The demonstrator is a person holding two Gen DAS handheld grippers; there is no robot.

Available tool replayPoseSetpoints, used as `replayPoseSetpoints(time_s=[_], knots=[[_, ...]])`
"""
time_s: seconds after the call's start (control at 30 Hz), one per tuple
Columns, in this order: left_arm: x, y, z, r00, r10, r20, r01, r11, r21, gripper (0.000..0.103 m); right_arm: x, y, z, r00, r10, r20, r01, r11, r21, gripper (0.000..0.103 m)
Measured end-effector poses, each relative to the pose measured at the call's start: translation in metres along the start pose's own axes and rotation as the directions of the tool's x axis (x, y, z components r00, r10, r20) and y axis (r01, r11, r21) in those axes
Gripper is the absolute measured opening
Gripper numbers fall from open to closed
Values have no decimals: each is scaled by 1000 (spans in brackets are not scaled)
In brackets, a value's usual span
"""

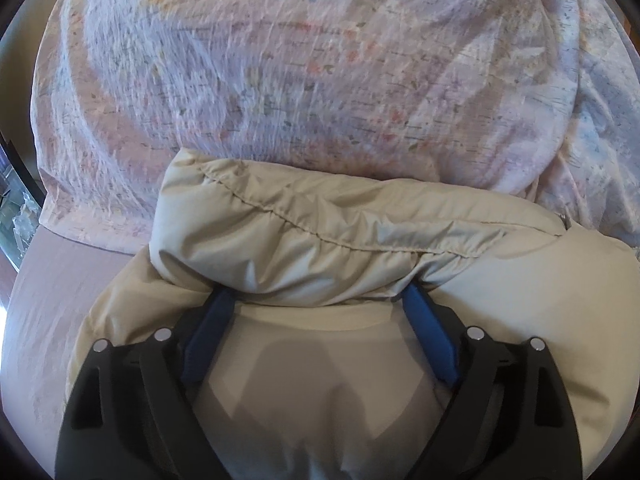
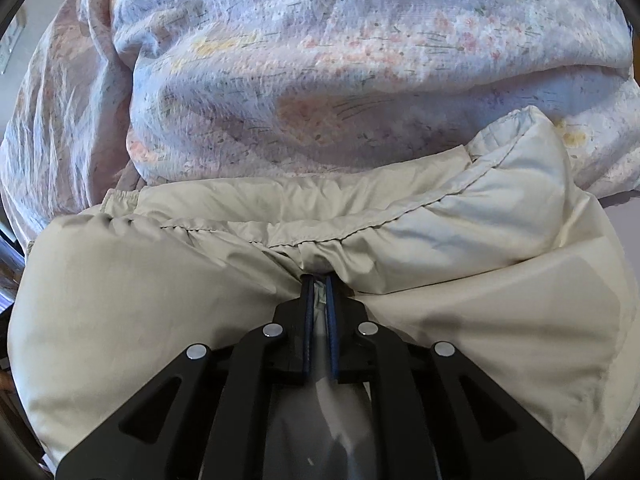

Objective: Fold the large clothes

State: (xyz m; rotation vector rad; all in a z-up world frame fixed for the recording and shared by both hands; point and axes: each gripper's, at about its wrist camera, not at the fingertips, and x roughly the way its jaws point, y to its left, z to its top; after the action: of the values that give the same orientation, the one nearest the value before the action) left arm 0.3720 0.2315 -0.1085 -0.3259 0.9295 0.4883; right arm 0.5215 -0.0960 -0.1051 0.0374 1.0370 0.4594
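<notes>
A beige puffy jacket [image 1: 320, 236] lies on the bed in front of both grippers; it also fills the lower right wrist view [image 2: 160, 280]. My left gripper [image 1: 316, 294] is open, its blue pads [image 1: 208, 336] spread wide, with the tips tucked under a folded, stitched edge of the jacket. My right gripper [image 2: 319, 280] is shut on a thin pinch of the jacket's fabric just below its gathered seam [image 2: 360, 232].
A floral pastel quilt [image 1: 280, 72] is heaped right behind the jacket and rises like a wall; it shows in the right wrist view [image 2: 340, 60] too. A pinkish bed sheet [image 1: 52, 300] shows at the left. Dark furniture stands at the far left edge [image 1: 12, 184].
</notes>
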Motion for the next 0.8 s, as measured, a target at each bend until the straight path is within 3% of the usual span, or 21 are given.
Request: replayPoseSetpoints(time_s=[0.43,0.53,0.63,0.67,0.7,0.8], knots=[[20,5,-19,1000,8,16,-8,1000,-1,89,5,1,-18,999,16,28,-16,1000,-1,9],[13,3,-21,1000,12,5,-12,1000,5,88,-2,-4,-18,999,30,15,-31,999,12,14],[-1,6,-23,1000,6,13,-6,1000,7,88,-16,-7,-22,999,14,35,-14,1000,5,49],[-5,8,-24,1000,3,18,-3,1000,6,88,-25,-8,-24,998,-1,58,1,1000,2,69],[-10,10,-25,1000,1,23,-1,1000,5,88,-34,-9,-27,996,-23,87,23,1000,-2,77],[-21,20,-26,999,12,36,-12,1000,-1,88,-56,-19,-33,988,-62,141,62,998,1,77]])
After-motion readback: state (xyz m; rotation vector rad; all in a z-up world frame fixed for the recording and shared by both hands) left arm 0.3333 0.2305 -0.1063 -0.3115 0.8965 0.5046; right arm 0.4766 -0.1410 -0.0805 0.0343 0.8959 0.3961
